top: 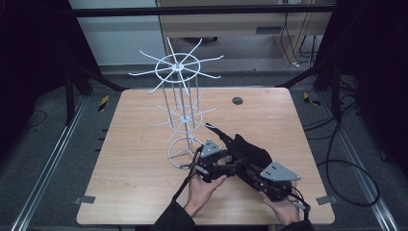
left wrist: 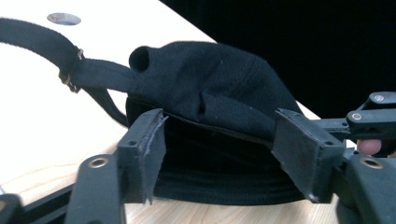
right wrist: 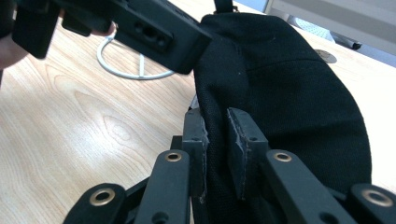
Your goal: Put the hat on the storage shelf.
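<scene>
A pale wooden table (top: pixel 144 159) stands in a dark room, with a white wire rack (top: pixel 180 106) on it. Just in front of the rack, near the person's edge, lies a black cap (top: pixel 250 154), its strap (left wrist: pixel 42 39) trailing over the wood. The cloth looks light and limp, likely to sag and fold wherever it is lifted, so the stiffer rim or the strap seems the surest place to take hold. The right gripper (right wrist: pixel 217 140) pinches a fold of the cap between narrow jaws. The left gripper (left wrist: pixel 219 154) faces the cap's opening with its jaws spread wide at the rim, gripping nothing. The cap's hollow looks dark and I cannot tell what, if anything, is inside.
</scene>
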{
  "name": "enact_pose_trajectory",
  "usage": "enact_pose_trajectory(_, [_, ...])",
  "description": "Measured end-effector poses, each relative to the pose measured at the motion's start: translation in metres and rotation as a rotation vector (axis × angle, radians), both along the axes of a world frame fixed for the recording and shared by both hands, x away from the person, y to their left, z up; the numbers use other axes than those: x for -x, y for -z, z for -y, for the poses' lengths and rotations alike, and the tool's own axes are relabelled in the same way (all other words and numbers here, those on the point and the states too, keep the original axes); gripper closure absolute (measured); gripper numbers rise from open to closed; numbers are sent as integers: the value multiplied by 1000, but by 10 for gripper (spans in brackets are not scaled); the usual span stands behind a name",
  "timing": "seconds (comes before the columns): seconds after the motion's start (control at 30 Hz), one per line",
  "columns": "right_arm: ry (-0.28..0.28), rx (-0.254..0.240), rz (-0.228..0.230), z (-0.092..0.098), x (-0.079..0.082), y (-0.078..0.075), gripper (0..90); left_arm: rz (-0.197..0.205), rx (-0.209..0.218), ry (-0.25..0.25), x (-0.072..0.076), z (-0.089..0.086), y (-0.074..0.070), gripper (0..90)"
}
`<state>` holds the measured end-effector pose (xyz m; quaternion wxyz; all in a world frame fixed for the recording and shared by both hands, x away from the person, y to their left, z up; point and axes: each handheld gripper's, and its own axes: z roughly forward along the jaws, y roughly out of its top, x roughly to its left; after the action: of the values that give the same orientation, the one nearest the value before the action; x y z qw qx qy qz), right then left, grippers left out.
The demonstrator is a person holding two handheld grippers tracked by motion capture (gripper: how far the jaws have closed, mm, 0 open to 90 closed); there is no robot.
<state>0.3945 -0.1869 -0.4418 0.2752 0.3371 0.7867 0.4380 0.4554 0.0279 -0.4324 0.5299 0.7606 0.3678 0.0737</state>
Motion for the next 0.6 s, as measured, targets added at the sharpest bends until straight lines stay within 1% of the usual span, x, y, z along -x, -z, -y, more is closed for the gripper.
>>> enact_pose_trajectory(0.07, [-8, 3, 0, -1, 0, 1, 778, -6, -1, 2, -1, 1, 1, 312])
enact_pose_trajectory(0.17, [-18, 5, -4, -2, 0, 2, 781, -32, 29, -5, -5, 0, 0, 312])
enact_pose_trajectory(0.23, [-32, -5, -8, -3, 0, 3, 781, -36, 41, -12, -8, 2, 0, 317])
enact_pose_trajectory(0.33, [-52, -4, -14, -5, 0, 4, 774, -33, 29, -21, -9, 6, 2, 330])
enact_pose_trajectory(0.4, [-61, -4, -25, -5, 0, 5, 768, -35, 27, -32, -10, 6, 3, 373])
enact_pose_trajectory(0.43, [-64, -3, -28, -5, -1, 6, 766, -43, 34, -35, -11, 6, 3, 393])
enact_pose_trajectory(0.5, [-66, -7, -35, -5, -1, 7, 762, -51, 27, -43, -13, 5, 4, 462])
enact_pose_trajectory(0.53, [-65, -12, -39, -4, -2, 7, 762, -59, 32, -43, -15, 4, 4, 492])
enact_pose_trajectory(0.57, [-65, -15, -41, -4, -2, 7, 761, -68, 40, -44, -16, 4, 5, 502])
enact_pose_trajectory(0.6, [-64, -13, -44, -4, -2, 8, 761, -69, 38, -46, -16, 5, 5, 519])
